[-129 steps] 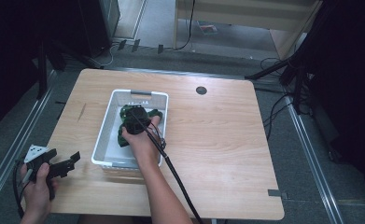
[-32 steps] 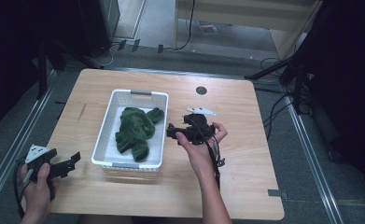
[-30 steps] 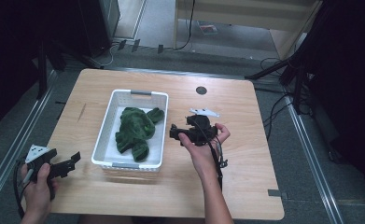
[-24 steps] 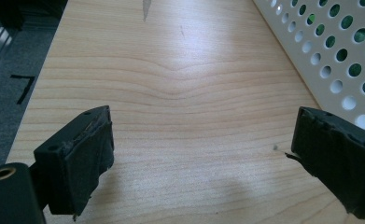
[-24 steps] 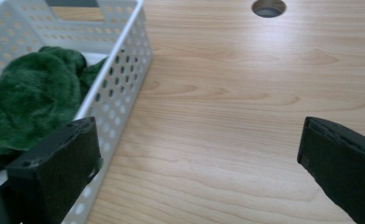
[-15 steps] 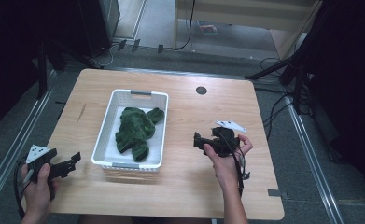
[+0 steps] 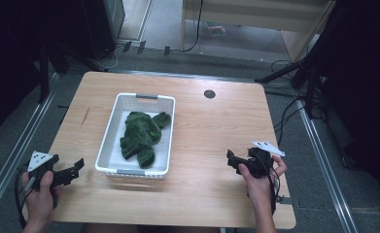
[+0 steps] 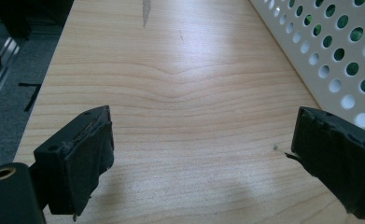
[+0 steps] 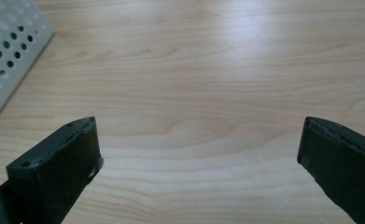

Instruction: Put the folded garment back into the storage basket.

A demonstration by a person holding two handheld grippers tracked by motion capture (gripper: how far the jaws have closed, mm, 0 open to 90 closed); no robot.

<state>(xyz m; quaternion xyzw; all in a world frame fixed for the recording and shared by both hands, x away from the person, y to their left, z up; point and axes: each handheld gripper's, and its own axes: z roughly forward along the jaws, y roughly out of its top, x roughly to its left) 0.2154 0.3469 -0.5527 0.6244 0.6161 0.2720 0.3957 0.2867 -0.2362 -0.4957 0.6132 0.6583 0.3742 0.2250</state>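
We count one white perforated plastic basket [image 7: 111, 133] on the wooden table [image 7: 212, 126], holding one crumpled green cloth [image 7: 140, 135]. Our left gripper [image 7: 76, 167] sits left of the basket, our right gripper [image 7: 232, 160] right of it, both with jaws apart and empty.

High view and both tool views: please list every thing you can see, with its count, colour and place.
table: 1, light wood, centre of the high view
basket: 1, white with holes, left-centre of the table
cloth: 1, dark green, bunched inside the basket
hole: 1, dark, round, far side of the table top
cables: several, black, on the floor right of the table
left tool: 1, black, near left table edge, open, empty
right tool: 1, black, near right part of the table, open, empty
hands: 2, one holding each tool
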